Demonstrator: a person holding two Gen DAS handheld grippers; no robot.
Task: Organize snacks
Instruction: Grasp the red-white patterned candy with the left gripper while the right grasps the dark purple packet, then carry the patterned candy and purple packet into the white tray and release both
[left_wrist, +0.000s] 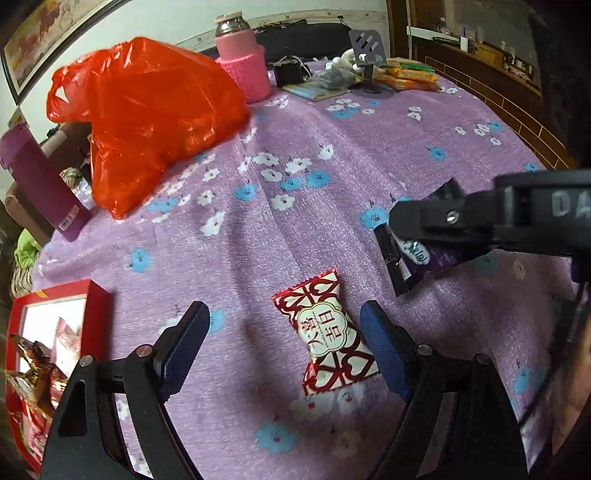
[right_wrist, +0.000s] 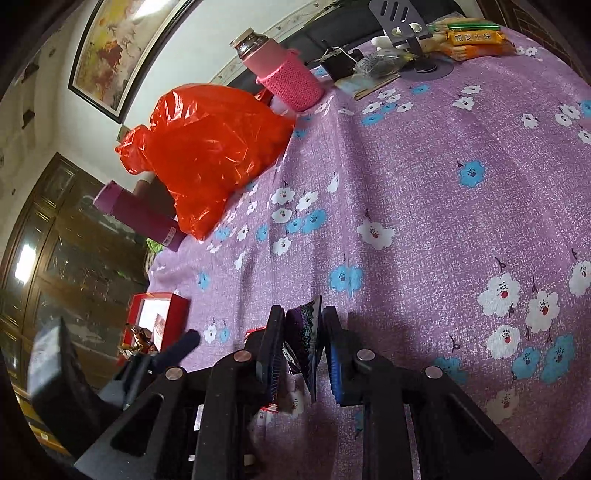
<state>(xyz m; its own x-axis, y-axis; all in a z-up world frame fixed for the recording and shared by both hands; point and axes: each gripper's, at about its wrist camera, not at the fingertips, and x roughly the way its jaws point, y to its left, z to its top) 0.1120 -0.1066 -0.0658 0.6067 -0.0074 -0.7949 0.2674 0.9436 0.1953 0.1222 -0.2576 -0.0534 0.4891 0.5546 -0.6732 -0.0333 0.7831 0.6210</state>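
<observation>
While the left gripper (left_wrist: 282, 339) stands agape around the red candy (left_wrist: 327, 334) lying right of the red box (left_wrist: 98, 310), the right gripper (right_wrist: 300, 345) pinches the purple packet (right_wrist: 304, 332), farther right

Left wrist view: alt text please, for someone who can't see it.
Open left gripper straddles a red-and-white wrapped candy on a purple floral tablecloth. The right gripper holds a dark purple snack packet; a red box sits left.

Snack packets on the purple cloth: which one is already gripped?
The dark purple packet, clamped in the right gripper. The red-and-white candy lies loose between the open left gripper's fingers.
</observation>
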